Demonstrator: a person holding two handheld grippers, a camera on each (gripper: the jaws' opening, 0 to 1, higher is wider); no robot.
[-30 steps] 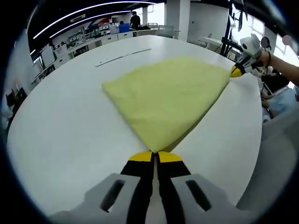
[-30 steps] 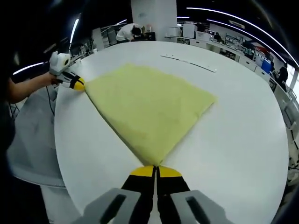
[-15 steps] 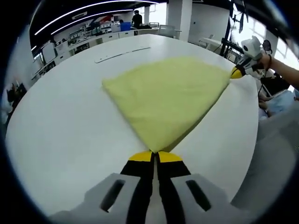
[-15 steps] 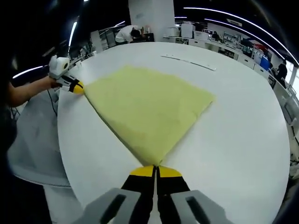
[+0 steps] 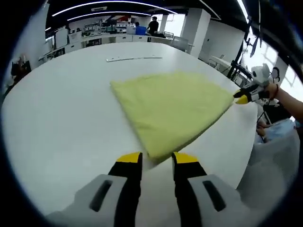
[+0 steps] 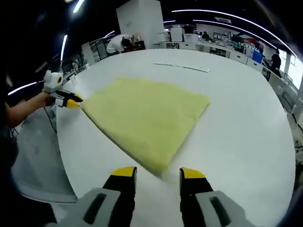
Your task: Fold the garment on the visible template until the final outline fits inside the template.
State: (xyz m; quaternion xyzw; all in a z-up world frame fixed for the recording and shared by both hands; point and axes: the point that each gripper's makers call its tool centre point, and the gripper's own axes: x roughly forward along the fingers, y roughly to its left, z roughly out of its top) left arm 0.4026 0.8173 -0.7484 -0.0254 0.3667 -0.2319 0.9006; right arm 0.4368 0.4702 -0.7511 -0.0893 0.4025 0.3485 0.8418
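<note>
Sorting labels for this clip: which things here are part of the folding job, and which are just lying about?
Job:
- yellow garment, folded, flat on the table
- left tool, open
- right tool, open

Lying about:
- thin strip on the white table
- background desks

A yellow garment lies folded flat on the white table, one corner pointing toward the near edge. The right gripper stands just short of that corner, its yellow-tipped jaws parted and apart from the cloth. At the far left corner the left gripper — held in a person's hand — sits right at the garment's tip. A thin pale strip lies farther off on the table.
</note>
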